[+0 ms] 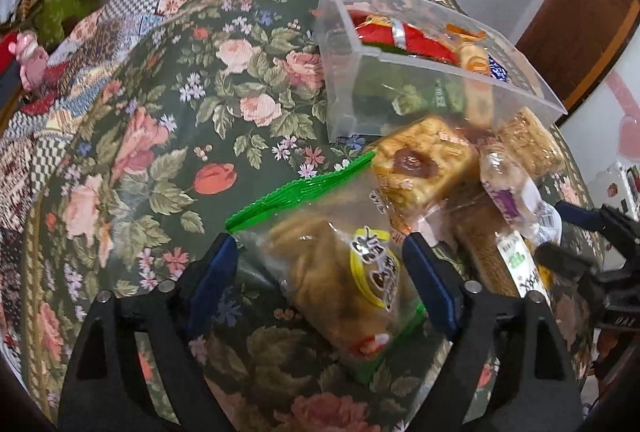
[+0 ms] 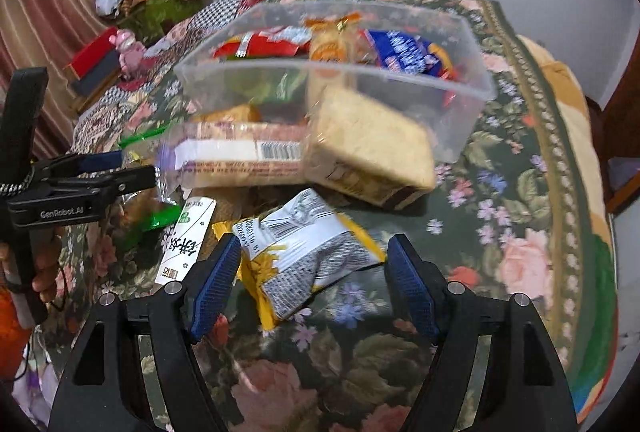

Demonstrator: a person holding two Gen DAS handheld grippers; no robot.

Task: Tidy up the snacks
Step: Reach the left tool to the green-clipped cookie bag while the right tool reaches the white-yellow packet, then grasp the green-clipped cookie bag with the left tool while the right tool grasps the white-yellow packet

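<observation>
Clearly the step in hand is the reach for two more loose snacks — both grippers are poised over packets on the floral-covered surface (image 1: 168, 119), and neither has a hold yet.

In the left wrist view the left gripper (image 1: 320, 268) has its jaws spread wide on either side of a clear biscuit packet (image 1: 340, 264) with a green serrated edge; the blue pads look clear of the wrapper, so nothing is gripped. In the right wrist view the right gripper (image 2: 312, 272) likewise stands with its jaws apart around a grey-and-yellow packet (image 2: 308, 256) lying flat on the cloth, apparently with gaps on both sides.

Just beyond both packets sits the clear plastic bin (image 2: 472, 95), already holding a red packet (image 2: 256, 45), a blue packet (image 2: 404, 53) and others. Against its near wall lie more loose items — a square cake in clear wrap (image 2: 368, 147) and a long wrapped bar (image 2: 244, 151) beside it.

Most of the sorting seems still to come. The next move, as I judge it, calls for each pair of jaws to settle lower and close gently: the wrappers are slick and crinkly, and the biscuits inside would crush under a hard squeeze. Then a short lift over the bin's near rim.
</observation>
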